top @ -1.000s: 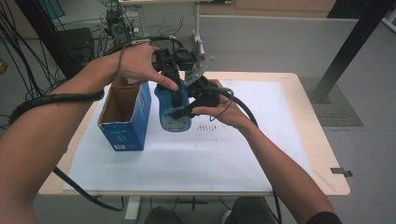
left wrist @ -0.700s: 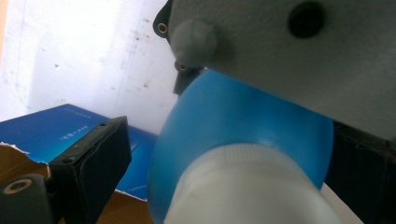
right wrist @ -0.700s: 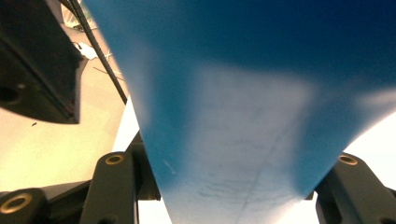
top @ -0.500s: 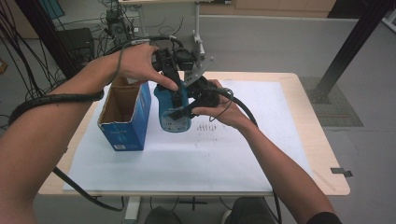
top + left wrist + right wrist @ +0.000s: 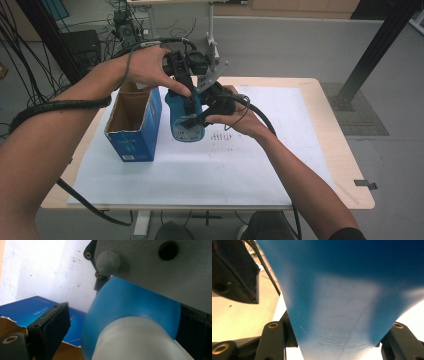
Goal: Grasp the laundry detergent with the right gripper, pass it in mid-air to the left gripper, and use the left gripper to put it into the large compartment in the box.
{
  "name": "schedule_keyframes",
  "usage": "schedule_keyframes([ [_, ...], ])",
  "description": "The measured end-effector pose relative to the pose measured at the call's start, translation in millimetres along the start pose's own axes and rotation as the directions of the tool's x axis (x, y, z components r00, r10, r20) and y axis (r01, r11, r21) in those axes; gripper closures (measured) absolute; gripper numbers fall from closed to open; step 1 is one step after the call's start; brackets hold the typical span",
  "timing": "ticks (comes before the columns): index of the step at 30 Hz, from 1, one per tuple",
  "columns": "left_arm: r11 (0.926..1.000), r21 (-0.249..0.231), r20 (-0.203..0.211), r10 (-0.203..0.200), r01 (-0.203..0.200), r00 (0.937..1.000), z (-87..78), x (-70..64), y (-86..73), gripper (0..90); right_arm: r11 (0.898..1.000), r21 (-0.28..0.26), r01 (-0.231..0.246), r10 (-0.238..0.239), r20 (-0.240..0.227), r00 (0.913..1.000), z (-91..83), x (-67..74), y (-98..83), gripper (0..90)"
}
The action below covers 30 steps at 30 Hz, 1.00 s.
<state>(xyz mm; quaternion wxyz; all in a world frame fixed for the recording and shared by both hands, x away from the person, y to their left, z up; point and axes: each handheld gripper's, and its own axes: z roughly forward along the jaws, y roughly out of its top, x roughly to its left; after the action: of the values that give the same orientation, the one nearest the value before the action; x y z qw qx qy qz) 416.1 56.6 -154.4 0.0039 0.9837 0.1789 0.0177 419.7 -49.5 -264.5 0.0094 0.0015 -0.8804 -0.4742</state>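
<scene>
Your right gripper [image 5: 192, 120] pinches the blue bottle [image 5: 182, 117] across its body; in the right gripper view the fingers [image 5: 273, 340] press on both flanks. The bottle stands upright, long axis vertical, above the table [image 5: 320, 150], just right of the open box [image 5: 135, 125]. Farther on, your left gripper [image 5: 187, 97] sits at the white cap [image 5: 135, 340]; one finger [image 5: 50, 327] stands clear, so I cannot tell its grip. Likely next: work the cap.

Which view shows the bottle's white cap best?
The left gripper view: the white cap sits close and ridged below the blue shoulder. In the high view the bottle has hands over its top. The right gripper view gives just blurred blue body.
</scene>
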Motion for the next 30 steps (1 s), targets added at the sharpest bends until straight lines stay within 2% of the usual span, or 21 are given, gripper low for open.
schedule_keyframes([
  [30,1.0000,-0.003,-0.004,0.008,-0.008,1.0000,-1.5,-1.3,-0.2,7.3,1.000,-0.005,0.000,0.000,-0.004,1.0000,0.3,-0.1,1.1,44.2],
])
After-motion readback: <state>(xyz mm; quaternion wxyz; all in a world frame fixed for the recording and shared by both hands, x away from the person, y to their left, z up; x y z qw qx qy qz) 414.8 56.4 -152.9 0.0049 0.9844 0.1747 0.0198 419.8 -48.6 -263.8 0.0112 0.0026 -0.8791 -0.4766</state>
